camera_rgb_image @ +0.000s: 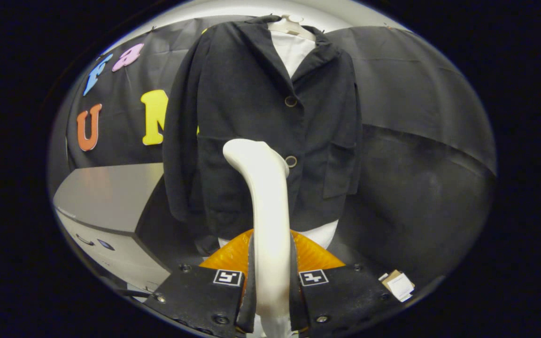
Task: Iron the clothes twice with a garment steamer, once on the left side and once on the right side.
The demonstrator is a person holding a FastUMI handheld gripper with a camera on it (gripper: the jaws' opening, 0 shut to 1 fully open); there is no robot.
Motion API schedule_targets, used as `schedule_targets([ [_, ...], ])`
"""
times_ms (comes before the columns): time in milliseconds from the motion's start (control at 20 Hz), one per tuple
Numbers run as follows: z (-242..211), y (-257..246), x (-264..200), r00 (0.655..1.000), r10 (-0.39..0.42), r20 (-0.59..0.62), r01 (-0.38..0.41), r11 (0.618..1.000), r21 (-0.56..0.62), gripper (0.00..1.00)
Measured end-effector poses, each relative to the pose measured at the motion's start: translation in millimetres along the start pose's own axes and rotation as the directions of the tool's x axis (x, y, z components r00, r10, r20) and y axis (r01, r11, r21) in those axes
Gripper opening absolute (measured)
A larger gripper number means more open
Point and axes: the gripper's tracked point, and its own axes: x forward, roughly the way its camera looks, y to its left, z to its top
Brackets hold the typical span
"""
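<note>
A dark buttoned jacket (251, 122) hangs on a white hanger (291, 26) over a white shirt (294, 54), straight ahead of me. My gripper (271, 281) is shut on the white handle of the garment steamer (266, 197), both fingers pressing its sides. The steamer rises from between the fingers and its curved head sits in front of the jacket's lower middle, next to the lower button (291, 161). Whether the head touches the cloth I cannot tell. An orange ribbed part of the steamer (315, 256) bulges just beyond the fingers.
A grey box-like cabinet (111, 197) stands left of the jacket, low down. Black cloth (421, 141) covers the wall behind and to the right. A small paper tag (399, 284) lies low on the right, near the gripper.
</note>
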Motion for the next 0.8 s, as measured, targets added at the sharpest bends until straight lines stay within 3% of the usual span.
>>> schedule_targets([
  [400,-78,-5,22,0.995,-0.007,-0.103,0.004,1.000,-0.029,0.31],
  [800,-126,-4,30,0.988,0.010,-0.157,-0.015,0.999,-0.031,0.31],
])
